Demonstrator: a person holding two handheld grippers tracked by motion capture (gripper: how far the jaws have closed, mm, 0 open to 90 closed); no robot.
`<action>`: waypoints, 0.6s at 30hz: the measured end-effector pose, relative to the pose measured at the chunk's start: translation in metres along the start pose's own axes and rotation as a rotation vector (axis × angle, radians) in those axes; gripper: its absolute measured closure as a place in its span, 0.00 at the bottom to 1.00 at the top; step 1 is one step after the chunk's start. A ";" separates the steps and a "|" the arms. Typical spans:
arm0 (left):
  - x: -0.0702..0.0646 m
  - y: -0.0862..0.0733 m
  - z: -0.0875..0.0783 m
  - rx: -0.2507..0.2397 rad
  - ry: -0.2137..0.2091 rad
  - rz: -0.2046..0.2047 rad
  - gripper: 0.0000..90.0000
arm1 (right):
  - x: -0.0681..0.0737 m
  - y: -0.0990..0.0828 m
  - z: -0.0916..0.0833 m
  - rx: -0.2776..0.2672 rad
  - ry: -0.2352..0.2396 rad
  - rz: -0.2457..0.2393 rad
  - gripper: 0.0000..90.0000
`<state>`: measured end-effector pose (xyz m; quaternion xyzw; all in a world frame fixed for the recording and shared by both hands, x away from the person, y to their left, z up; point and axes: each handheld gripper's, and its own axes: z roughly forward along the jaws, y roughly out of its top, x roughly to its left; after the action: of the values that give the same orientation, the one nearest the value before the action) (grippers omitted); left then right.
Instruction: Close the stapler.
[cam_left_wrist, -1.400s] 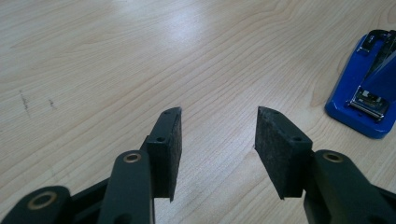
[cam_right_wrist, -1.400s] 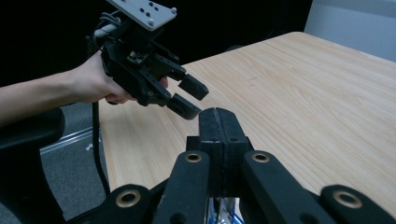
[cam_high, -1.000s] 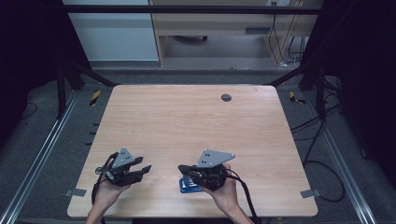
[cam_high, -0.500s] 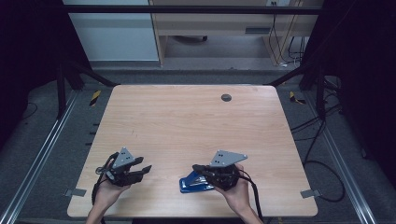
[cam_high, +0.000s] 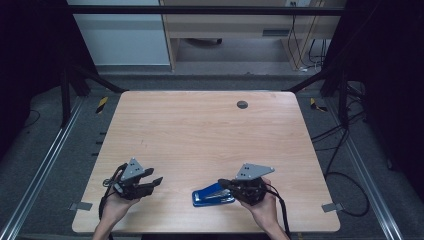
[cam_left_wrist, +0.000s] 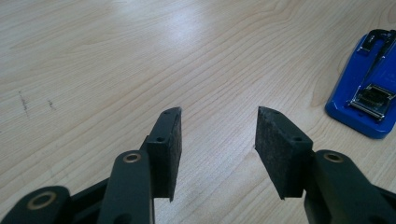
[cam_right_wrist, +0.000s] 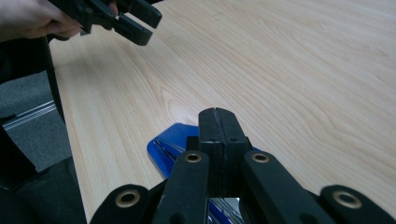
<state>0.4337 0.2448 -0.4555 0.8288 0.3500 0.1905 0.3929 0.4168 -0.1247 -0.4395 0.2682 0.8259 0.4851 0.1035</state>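
Blue against pale wood, the stapler (cam_high: 213, 195) lies close to the bench's (cam_high: 200, 135) near edge, with the right tongs (cam_high: 223, 183) clenched empty just above its right end and wide bare board beyond it. Left of the stapler and well apart, the left tongs (cam_high: 156, 178) stand released, nothing between the pads. From the right gripper view the stapler (cam_right_wrist: 175, 140) is mostly hidden beneath the jaws.
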 end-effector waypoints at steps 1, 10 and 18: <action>0.000 0.000 0.000 0.001 0.001 0.001 0.56 | -0.001 -0.001 0.000 0.001 0.000 0.002 1.00; 0.000 0.000 0.001 0.002 -0.001 0.001 0.56 | -0.009 -0.012 0.001 0.024 -0.004 0.021 1.00; -0.002 0.000 0.002 0.010 -0.002 0.011 0.56 | -0.012 -0.018 0.005 0.056 -0.017 0.030 1.00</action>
<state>0.4334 0.2423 -0.4574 0.8327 0.3462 0.1902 0.3881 0.4230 -0.1346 -0.4583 0.2876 0.8341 0.4609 0.0954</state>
